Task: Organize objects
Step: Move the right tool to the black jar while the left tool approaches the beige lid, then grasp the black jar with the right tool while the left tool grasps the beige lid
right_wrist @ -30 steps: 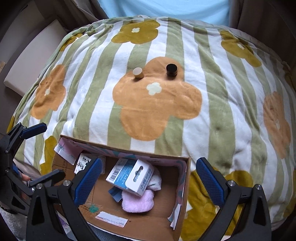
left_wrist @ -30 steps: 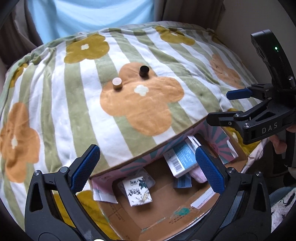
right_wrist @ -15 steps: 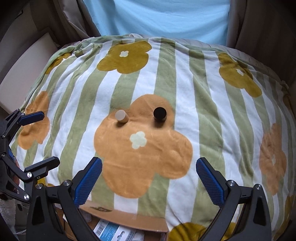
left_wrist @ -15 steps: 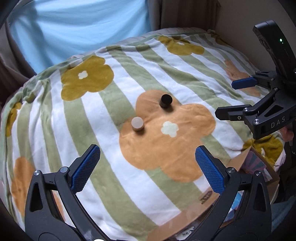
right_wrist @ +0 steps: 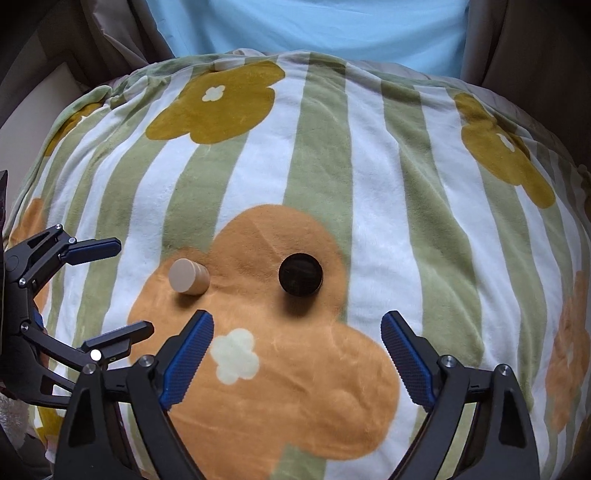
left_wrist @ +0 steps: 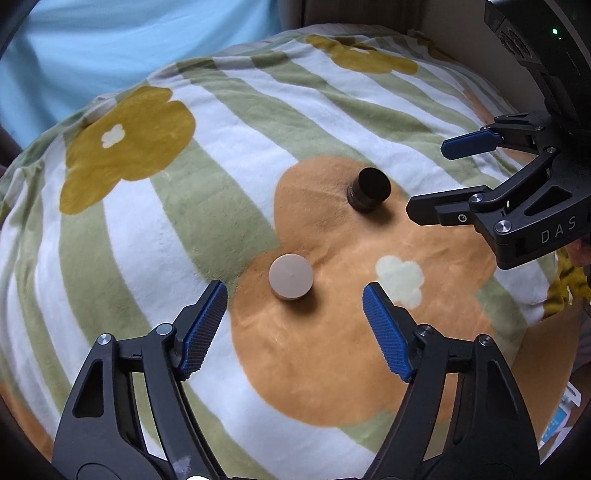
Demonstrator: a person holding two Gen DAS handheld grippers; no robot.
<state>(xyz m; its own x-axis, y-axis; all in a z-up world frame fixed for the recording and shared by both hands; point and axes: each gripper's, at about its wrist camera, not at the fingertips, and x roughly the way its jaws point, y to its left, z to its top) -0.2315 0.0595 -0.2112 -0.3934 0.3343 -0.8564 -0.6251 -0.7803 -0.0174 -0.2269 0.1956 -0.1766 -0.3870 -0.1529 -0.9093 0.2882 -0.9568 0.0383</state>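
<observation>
A beige cylinder (left_wrist: 290, 276) and a black cylinder (left_wrist: 369, 189) stand on a flowered, striped blanket (left_wrist: 155, 236). My left gripper (left_wrist: 295, 295) is open and empty, with the beige cylinder just beyond its fingertips. My right gripper (right_wrist: 297, 323) is open and empty, just short of the black cylinder (right_wrist: 300, 274). The beige cylinder (right_wrist: 188, 276) lies to its left. The right gripper (left_wrist: 428, 181) shows in the left wrist view beside the black cylinder. The left gripper (right_wrist: 125, 288) shows in the right wrist view near the beige cylinder.
A light blue cloth (right_wrist: 306, 26) hangs behind the blanket. A cardboard box edge (left_wrist: 554, 354) with printed packets shows at the lower right of the left wrist view. Brown curtains (right_wrist: 535, 55) flank the back.
Both grippers have moved forward from over the cardboard box to the two cylinders. The box has dropped out of view below. Both stay open.
</observation>
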